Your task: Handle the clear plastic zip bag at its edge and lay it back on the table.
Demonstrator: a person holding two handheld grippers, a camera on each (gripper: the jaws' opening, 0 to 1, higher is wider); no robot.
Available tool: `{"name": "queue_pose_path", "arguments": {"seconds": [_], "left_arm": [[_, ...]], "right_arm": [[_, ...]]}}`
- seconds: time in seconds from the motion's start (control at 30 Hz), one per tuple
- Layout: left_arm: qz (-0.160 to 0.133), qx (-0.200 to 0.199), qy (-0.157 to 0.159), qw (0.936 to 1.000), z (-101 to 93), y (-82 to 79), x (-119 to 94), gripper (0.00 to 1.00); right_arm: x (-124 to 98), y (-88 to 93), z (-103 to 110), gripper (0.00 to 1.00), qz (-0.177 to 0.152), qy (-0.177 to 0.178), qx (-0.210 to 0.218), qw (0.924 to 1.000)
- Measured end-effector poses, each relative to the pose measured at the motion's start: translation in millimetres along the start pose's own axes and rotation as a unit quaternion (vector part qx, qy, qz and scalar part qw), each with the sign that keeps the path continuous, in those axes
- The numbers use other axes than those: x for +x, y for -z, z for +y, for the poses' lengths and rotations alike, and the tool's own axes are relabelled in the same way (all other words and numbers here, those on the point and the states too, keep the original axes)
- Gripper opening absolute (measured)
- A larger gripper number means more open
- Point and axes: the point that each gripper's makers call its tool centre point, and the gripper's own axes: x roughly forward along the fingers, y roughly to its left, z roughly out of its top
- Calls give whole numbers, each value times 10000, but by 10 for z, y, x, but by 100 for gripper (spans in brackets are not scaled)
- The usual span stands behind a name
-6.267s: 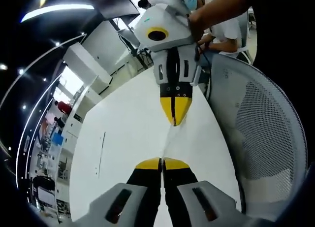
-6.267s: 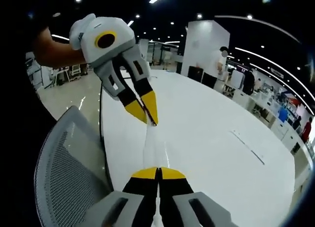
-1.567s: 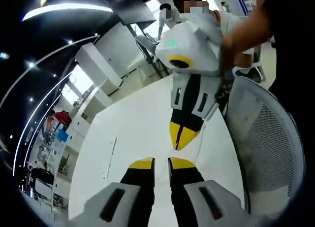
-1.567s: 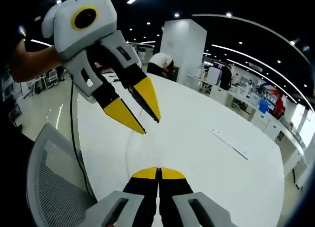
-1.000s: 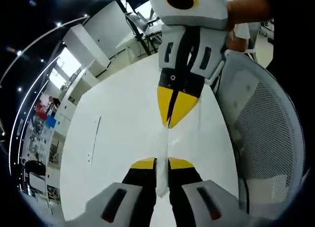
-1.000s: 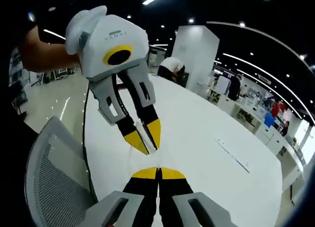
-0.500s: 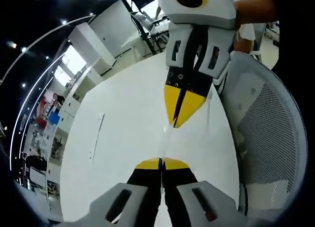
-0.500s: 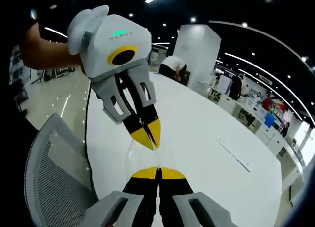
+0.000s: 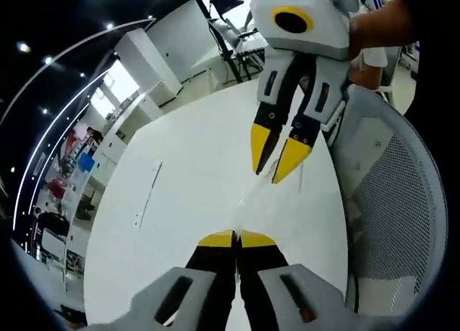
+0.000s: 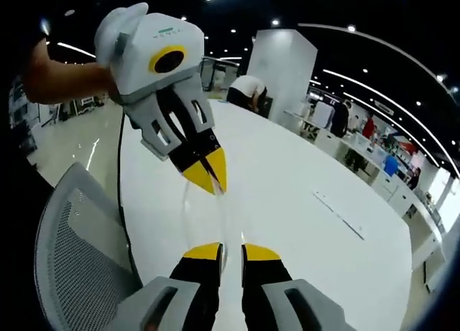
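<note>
A broad white table (image 9: 194,173) carries a thin, flat strip (image 9: 147,194) lying well out from the mesh chair (image 9: 392,202).

Chair: grey mesh back (image 9: 399,202), beside the table's near edge.
Background: white pillar (image 10: 279,65); people at far desks (image 10: 338,119).

The left hand-held gripper (image 9: 235,237), jaws together, pinches the clear plastic zip bag (image 9: 248,197) above the white worktop (image 9: 180,202). Opposite, the right hand-held gripper (image 9: 277,164) hangs with jaws parted.
</note>
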Motion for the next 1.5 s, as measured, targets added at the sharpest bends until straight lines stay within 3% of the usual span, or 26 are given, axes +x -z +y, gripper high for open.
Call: {"name": "queue_pose_path", "arguments": {"seconds": [0.27, 0.33, 0.43, 1.03, 1.3, 1.5], "left_arm": [[-19, -109, -11, 9999, -3, 28, 10, 0], [49, -132, -11, 9999, 1, 80, 23, 0], [72, -211, -12, 9998, 24, 117, 26, 0], [168, -312, -79, 9993, 76, 176, 26, 0], [175, -336, -107, 9992, 98, 142, 8, 0], [43, -434, -74, 9990, 87, 68, -15, 0]], "right_arm": [[-17, 75, 32, 5, 48, -70, 263, 9996], [-47, -4, 99, 7, -151, -261, 391, 9988], [-114, -30, 59, 8, -227, -107, 248, 9994], [-289, 73, 229, 17, -117, -261, -212, 9994], [-267, 68, 312, 21, -131, -402, -393, 9983], [-175, 57, 284, 17, -94, -356, -637, 9973]]}}
